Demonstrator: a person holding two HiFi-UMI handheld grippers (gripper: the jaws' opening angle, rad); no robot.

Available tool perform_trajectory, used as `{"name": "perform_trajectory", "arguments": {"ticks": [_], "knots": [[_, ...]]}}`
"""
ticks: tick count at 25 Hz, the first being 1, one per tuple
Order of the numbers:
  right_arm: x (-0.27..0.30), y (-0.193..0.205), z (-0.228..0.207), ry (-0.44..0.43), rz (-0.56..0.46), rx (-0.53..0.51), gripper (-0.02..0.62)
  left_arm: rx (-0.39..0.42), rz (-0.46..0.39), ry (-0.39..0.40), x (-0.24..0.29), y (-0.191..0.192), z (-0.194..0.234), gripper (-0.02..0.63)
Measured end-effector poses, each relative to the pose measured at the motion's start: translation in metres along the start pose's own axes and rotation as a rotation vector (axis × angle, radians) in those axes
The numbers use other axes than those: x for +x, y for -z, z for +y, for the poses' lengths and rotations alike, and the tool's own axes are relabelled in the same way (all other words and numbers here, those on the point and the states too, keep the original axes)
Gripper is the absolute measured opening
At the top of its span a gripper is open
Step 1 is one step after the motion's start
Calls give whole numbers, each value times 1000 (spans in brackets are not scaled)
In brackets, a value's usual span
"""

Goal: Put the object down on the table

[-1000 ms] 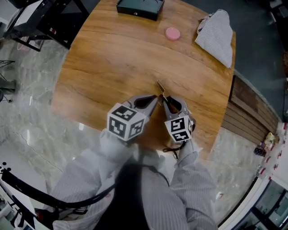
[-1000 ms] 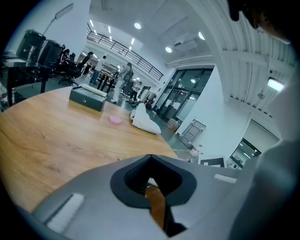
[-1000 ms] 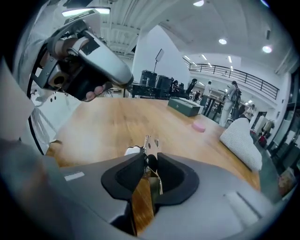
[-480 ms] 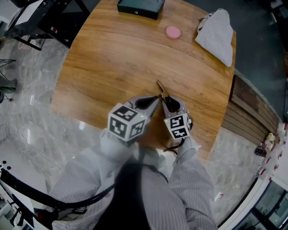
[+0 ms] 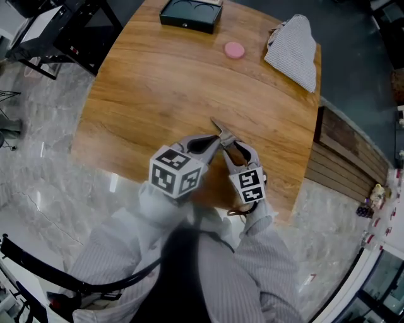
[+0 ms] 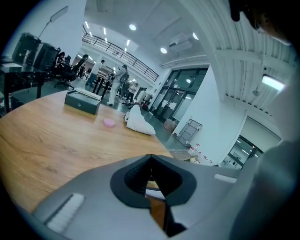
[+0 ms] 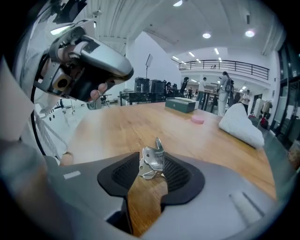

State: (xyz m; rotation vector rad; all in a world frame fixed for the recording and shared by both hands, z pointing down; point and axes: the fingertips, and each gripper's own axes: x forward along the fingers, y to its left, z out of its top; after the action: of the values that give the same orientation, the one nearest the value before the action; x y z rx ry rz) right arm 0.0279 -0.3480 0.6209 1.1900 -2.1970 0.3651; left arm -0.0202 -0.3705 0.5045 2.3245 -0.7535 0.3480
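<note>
Metal clip [image 7: 151, 158] points away, lengthwise between opening fingers [image 7: 180, 174] of right gripper [image 7: 151, 168].

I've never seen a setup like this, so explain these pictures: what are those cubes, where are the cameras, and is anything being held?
A person holds hand-operated tongs in each hand; the patterned cubes belong to them. One camera looks down from the person's head; one rides on each tool. On the wooden table lie a dark box, a pink disc and a striped cloth. The left tongs are closed. The right tongs are opening, with a small metal piece between the jaws.
</note>
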Motion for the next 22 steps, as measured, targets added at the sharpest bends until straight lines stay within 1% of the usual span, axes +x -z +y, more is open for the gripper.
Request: {"name": "perform_trajectory", "arguments": {"ticks": [2, 4, 6, 7, 8, 9, 10, 11, 14, 16, 18, 20, 22], "knots": [[-20, -10, -4, 30, -57, 68, 164, 15, -14, 8, -3, -6, -7, 2], [-42, -30, -12, 36, -134, 210, 154, 43, -40, 21, -6, -18, -16, 2], [-67, -61, -20, 10, -238, 371, 166, 80, -78, 35, -10, -35, -28, 2], [-81, -79, -24, 2, -299, 432, 150, 101, -99, 41, -12, -44, -35, 2], [-95, -98, -28, -1, -358, 478, 143, 122, -120, 48, -15, -53, -42, 2], [-109, -117, -32, -2, -413, 513, 114, 141, -144, 56, -19, -63, -49, 2], [-123, -135, -35, 0, -464, 537, 104, 159, -171, 63, -24, -73, -57, 2], [-136, -152, -39, 10, -510, 549, 92, 178, -199, 68, -29, -84, -65, 2], [-169, -192, -48, 76, -596, 525, 12, 245, -278, 69, -46, -112, -85, 2], [-187, -212, -49, 100, -628, 509, 11, 270, -318, 78, -56, -126, -96, 2], [-200, -223, -48, 134, -653, 488, 11, 283, -344, 87, -64, -134, -105, 2], [-206, -225, -47, 186, -653, 455, 11, 301, -353, 80, -70, -138, -109, 2], [-208, -221, -47, 214, -647, 446, 11, 315, -356, 68, -72, -138, -110, 2]]}}
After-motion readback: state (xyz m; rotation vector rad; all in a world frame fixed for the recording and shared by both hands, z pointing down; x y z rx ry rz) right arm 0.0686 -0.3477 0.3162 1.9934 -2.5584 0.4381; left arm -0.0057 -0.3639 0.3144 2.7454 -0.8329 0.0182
